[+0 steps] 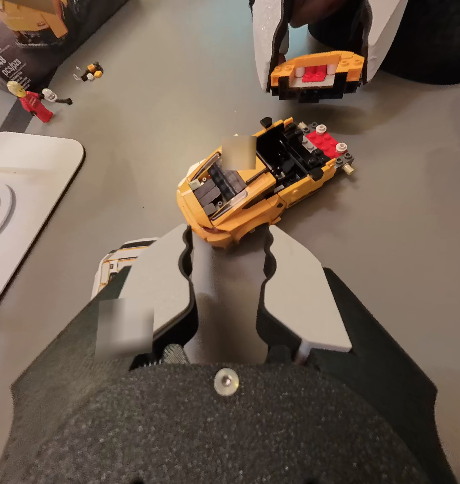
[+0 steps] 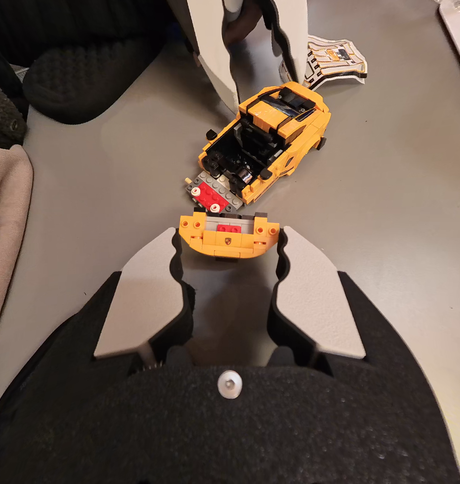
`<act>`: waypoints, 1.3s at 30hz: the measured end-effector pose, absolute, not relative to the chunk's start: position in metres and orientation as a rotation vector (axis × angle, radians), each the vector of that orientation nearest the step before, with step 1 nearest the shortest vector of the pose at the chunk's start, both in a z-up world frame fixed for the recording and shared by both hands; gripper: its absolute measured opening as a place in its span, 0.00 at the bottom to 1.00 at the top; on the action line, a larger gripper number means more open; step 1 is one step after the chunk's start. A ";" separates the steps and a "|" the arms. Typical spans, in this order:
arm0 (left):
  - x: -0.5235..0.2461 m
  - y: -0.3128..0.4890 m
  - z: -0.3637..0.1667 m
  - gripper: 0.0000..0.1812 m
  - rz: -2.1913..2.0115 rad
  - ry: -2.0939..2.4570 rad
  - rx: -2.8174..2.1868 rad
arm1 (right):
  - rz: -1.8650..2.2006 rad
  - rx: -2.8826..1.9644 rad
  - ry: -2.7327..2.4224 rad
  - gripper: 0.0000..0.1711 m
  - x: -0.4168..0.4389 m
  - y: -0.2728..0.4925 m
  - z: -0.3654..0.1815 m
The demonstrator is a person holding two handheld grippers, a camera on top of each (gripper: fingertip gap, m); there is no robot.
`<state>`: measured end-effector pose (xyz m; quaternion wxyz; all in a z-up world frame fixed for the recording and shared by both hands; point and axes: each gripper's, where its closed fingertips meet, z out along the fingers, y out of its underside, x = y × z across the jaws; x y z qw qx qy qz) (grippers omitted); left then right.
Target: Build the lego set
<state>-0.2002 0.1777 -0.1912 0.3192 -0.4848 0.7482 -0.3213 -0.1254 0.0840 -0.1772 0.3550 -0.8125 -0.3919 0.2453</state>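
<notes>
Grippers faced each other across the grey table (image 1: 145, 146), and we found the yellow car body (image 1: 263, 183) lying between them. Our left gripper (image 1: 227, 237) was angled down toward the tabletop with its fingers spread, their tips bracketing the car's front corner; the left fingertip (image 1: 183, 233) sat right against the bumper, but we could not tell whether either pad actually pressed on the bricks. In the right wrist view the same gripper came in from the far side, its pale fingers pointing down at the car's nose.

Our right gripper (image 2: 229, 233) held the yellow bumper section (image 2: 229, 238) between its fingertips, jaws set about as wide as that piece and closed on its two ends. The section hung above the table, its shadow falling beneath it, and it sat just short of the car's open end, where a red studded plate (image 2: 209, 195) was exposed. The two did not touch.

Farther off in the left wrist view we saw a red minifigure (image 1: 33, 103) lying on the table at the far left, a small cluster of loose bricks (image 1: 92, 71) beyond it, and the set's box (image 1: 27, 34) in the far left corner. A sticker sheet (image 2: 333, 61) lay beside the left gripper, and a white board (image 1: 27, 188) sat at the left edge.
</notes>
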 end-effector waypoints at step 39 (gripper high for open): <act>-0.189 0.176 -0.191 0.25 -0.820 1.931 -1.258 | 0.547 -2.147 -1.052 0.41 -0.125 0.090 -0.192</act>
